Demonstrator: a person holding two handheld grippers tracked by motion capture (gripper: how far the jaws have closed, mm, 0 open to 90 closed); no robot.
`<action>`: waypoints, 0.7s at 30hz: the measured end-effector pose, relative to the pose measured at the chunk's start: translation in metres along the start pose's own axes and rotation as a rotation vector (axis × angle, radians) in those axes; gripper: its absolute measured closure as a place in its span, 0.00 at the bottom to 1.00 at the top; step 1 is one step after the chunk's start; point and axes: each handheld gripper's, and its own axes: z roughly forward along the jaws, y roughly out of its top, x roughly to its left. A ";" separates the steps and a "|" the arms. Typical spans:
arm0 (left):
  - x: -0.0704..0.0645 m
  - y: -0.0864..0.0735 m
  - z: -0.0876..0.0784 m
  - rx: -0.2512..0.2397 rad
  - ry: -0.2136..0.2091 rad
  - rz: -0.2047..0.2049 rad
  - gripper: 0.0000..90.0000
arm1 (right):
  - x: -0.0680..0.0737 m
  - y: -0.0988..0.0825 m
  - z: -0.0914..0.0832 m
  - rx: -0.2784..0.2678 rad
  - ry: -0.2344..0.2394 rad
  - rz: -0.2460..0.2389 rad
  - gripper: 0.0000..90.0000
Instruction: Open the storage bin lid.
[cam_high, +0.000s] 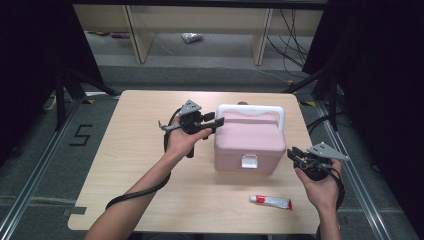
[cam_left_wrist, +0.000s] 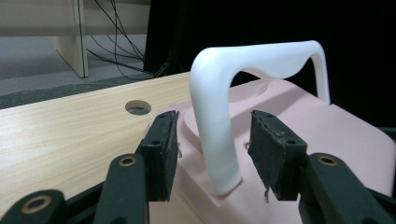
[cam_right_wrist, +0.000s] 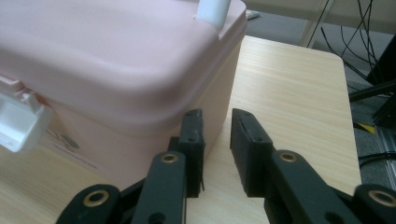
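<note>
Black fingers (cam_left_wrist: 161, 154), brass rivets, grey three-cornered plates, black trailing cables.

One pink storage box (cam_high: 249, 141) stands on the counter (cam_high: 130, 150), with one white carrying handle (cam_high: 251, 110) and one white latch (cam_high: 249, 161) on its front. One red-and-white tube (cam_high: 270, 201) lies near the counter's front edge. There is one round hole (cam_left_wrist: 137, 107) in the counter top. Two tongs are here: the left tongs (cam_high: 218, 123) and the right tongs (cam_high: 291, 153).

Smooth matt pink plastic box (cam_high: 247, 145), glossy white handle (cam_left_wrist: 219, 116), pale wood-grain table (cam_high: 145, 150)
</note>
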 end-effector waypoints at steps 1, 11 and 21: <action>0.000 0.000 0.002 0.003 0.002 -0.002 0.58 | -0.001 0.000 0.000 0.000 -0.002 -0.002 0.83; 0.003 0.006 0.011 -0.011 0.003 -0.032 0.69 | -0.002 0.000 0.000 -0.020 0.000 -0.028 0.83; 0.002 0.008 0.010 -0.007 -0.021 -0.080 0.81 | -0.002 0.000 -0.003 -0.020 0.002 -0.035 0.83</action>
